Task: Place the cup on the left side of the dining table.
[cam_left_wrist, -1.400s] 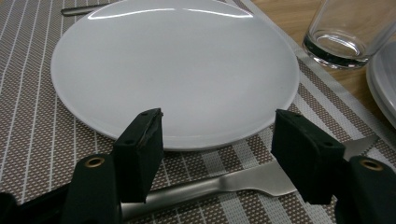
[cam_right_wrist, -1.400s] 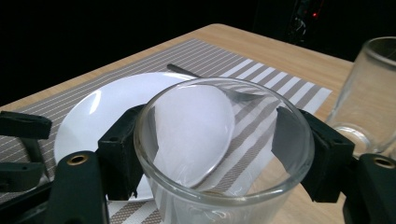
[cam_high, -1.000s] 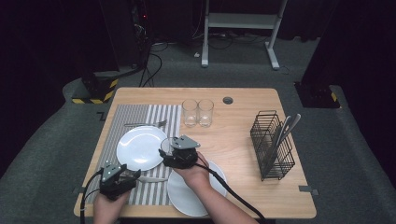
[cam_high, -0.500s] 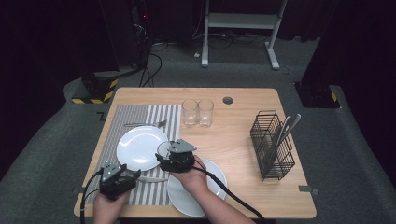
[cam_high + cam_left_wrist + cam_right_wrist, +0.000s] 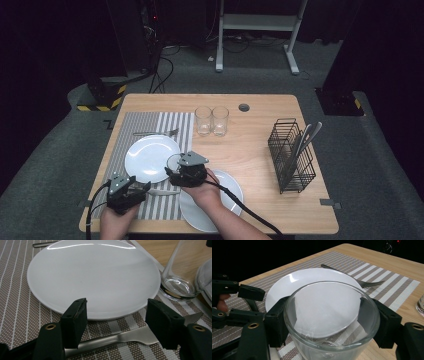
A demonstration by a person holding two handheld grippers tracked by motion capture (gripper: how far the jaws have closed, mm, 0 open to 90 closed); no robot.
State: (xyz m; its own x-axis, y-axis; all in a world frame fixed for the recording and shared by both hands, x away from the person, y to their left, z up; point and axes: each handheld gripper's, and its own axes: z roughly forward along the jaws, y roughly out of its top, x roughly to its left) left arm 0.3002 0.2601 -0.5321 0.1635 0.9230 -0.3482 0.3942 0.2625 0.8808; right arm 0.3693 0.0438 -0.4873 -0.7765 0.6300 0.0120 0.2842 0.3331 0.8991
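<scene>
My right gripper (image 5: pixel 176 170) is shut on a clear drinking glass (image 5: pixel 174 161) and holds it upright at the right edge of the striped placemat (image 5: pixel 150 122), beside a white plate (image 5: pixel 150 157). In the right gripper view both pads press the glass (image 5: pixel 329 347) from either side. In the left gripper view the glass (image 5: pixel 178 277) has its base low at the mat's edge; whether it touches the mat I cannot tell. My left gripper (image 5: pixel 117 315) stands open just over a table knife (image 5: pixel 120 338), in front of the plate (image 5: pixel 92 277).
A second white plate (image 5: pixel 225 210) lies under my right hand. A fork (image 5: pixel 155 133) lies beyond the first plate. Two more glasses (image 5: pixel 211 120) stand mid-table, and a black wire rack (image 5: pixel 292 155) with cutlery is at the right.
My right gripper with the glass has shifted slightly left and toward the person. The left gripper has stayed put.
</scene>
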